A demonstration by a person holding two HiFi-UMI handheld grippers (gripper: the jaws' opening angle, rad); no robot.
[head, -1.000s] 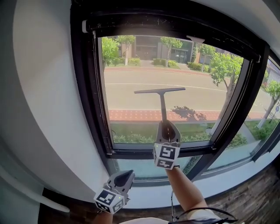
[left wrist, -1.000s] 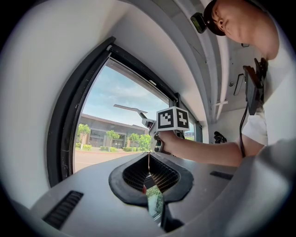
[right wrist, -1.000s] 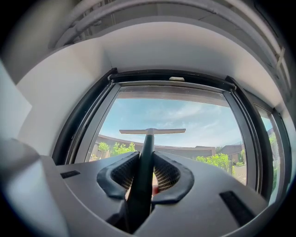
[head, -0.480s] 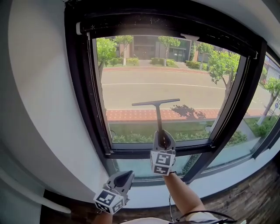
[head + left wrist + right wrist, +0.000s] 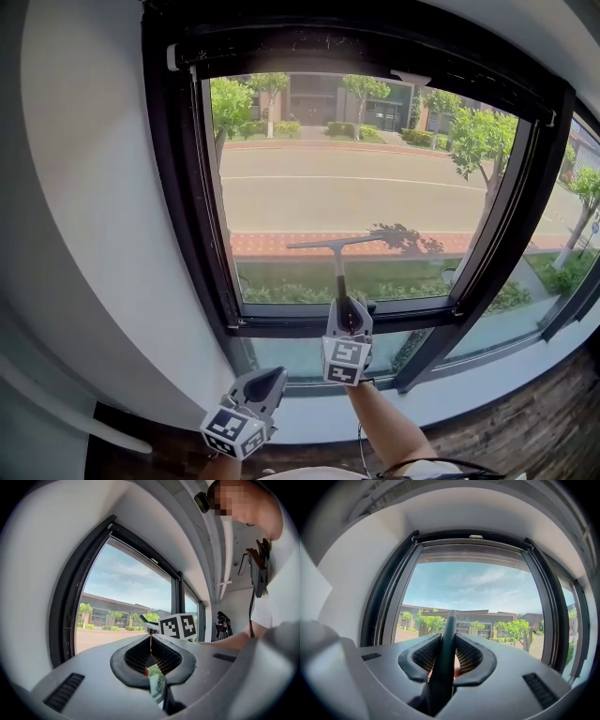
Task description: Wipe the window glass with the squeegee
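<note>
A dark squeegee stands upright against the window glass, its T-shaped blade low on the pane, just above the bottom frame. My right gripper is shut on the squeegee handle, which runs up between the ribbed pads toward the blade. My left gripper hangs lower left, below the sill, away from the glass, its jaws shut with nothing between them. In the left gripper view the pads meet and the right gripper's marker cube shows beyond.
A thick black window frame surrounds the pane, with a mullion at the right and a second pane beyond. White wall lies to the left. A lower fixed pane sits under the sill. A person's arm reaches up.
The right gripper has drawn the squeegee down the glass, from mid-pane to near the bottom frame. The left gripper has not moved.
</note>
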